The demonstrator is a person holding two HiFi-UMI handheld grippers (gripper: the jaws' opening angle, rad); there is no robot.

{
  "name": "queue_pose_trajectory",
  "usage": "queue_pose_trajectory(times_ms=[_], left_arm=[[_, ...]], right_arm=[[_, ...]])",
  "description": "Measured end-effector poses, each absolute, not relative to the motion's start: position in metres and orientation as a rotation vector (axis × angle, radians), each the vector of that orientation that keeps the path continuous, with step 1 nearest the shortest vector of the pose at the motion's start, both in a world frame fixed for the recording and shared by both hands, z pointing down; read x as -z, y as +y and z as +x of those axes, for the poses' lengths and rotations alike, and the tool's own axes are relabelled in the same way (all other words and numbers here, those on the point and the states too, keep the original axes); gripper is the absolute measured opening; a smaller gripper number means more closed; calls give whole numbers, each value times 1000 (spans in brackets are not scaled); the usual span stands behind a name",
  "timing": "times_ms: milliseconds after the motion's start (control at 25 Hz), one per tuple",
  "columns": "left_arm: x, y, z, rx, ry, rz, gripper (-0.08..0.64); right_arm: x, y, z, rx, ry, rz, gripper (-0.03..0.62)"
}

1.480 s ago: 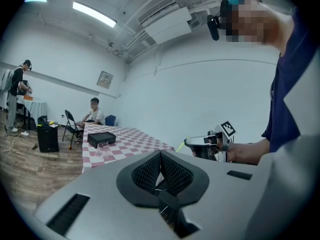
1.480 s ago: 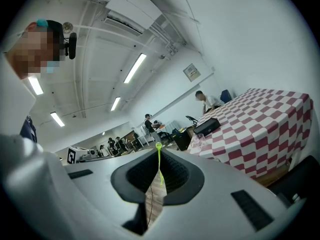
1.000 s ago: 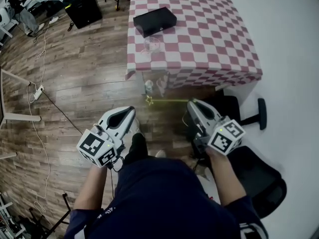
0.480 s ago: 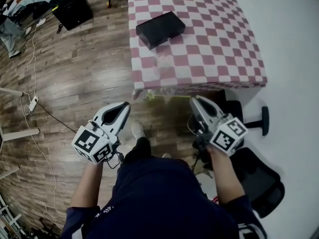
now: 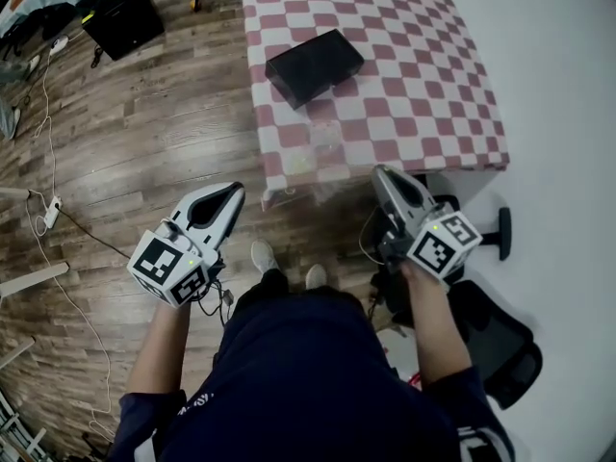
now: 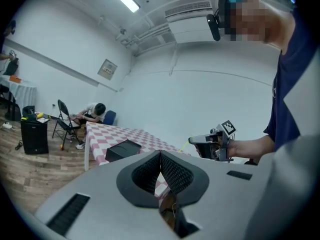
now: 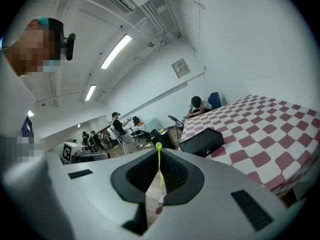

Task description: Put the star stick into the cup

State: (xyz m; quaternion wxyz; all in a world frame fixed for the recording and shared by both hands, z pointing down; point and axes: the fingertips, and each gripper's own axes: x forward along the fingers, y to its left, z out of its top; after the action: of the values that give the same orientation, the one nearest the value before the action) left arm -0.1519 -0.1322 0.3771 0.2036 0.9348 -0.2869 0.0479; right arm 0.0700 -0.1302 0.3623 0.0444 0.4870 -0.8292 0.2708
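Two tools are in view, the left tool (image 5: pixel 234 191) and the right tool (image 5: pixel 381 174). There are two marker cubes, one (image 5: pixel 168 268) on the left and one (image 5: pixel 443 243) on the right. There is one star stick (image 7: pixel 159 166), and one tabletop (image 5: pixel 423 85) bearing one black box (image 5: pixel 314 65) and one cup (image 5: pixel 325 135), faint and blurred. There are two shoes (image 5: pixel 262 255) and one black office chair (image 5: pixel 491 335).

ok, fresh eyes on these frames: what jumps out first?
The red-and-white checked table fills the top of the head view, with a black box lying on it. Nearer the person, the right gripper is shut on a thin yellow-green star stick. The left gripper is shut on nothing, held over the wooden floor left of the table's near corner.
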Motion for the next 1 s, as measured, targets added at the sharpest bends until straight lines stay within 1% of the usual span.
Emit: queue_pose_trajectory(times_ms=[560, 1000], left_arm=[[-384, -157, -149, -135, -888, 2552, 32], [-399, -173, -101, -214, -969, 2486, 32]], right_arm=[[-368, -188, 106, -796, -2510, 1491, 25], [-424, -222, 137, -930, -2505, 1327, 25]])
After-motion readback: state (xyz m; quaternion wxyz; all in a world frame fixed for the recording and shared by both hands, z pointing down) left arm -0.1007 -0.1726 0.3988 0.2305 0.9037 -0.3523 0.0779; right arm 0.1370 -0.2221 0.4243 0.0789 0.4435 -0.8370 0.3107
